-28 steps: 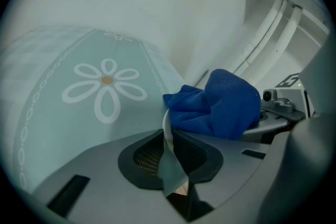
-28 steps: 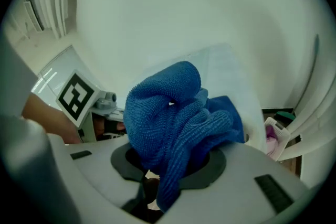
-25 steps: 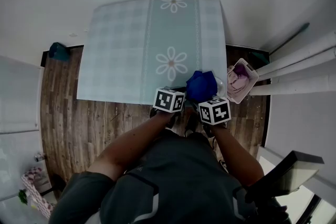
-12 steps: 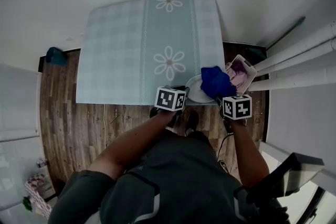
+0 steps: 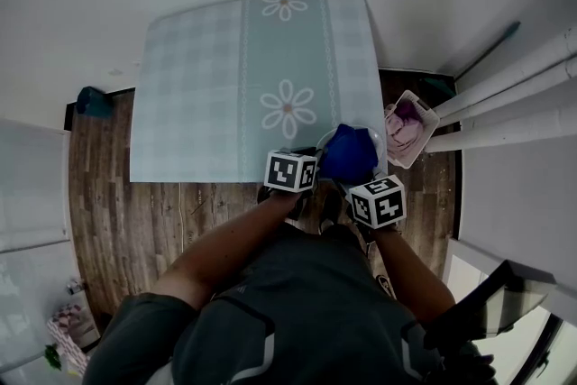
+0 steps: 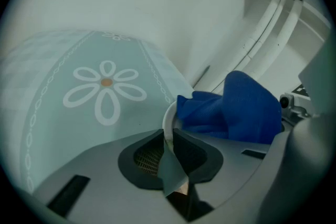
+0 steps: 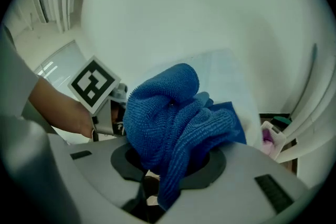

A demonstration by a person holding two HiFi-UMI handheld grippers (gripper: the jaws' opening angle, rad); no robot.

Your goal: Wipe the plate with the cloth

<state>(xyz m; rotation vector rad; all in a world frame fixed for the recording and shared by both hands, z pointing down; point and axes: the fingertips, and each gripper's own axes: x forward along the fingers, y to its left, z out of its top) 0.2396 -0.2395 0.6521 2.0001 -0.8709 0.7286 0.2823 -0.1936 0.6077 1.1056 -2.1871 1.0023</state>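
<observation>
A white plate (image 5: 378,143) lies at the near right corner of the table (image 5: 234,86), mostly hidden under a bunched blue cloth (image 5: 348,152). My left gripper (image 5: 314,160) is shut on the plate's near rim (image 6: 168,119); in the left gripper view that rim stands clamped between the dark pads of this gripper (image 6: 169,136). My right gripper (image 5: 357,178) is shut on the blue cloth (image 7: 170,113), which bulges up out of its jaws (image 7: 167,159) and rests over the plate. In the left gripper view the cloth (image 6: 236,107) covers the plate's inside.
The pale blue tablecloth carries a daisy (image 5: 288,108) just beyond the plate. A white container with purple contents (image 5: 408,127) sits on the wooden floor to the right of the table. White pipes (image 5: 509,104) run along the right wall. A teal object (image 5: 91,99) lies on the floor at left.
Half a second ago the right gripper and cloth were off the plate's right side, baring it; now they are back left over the plate. The left gripper has kept still on the rim.
</observation>
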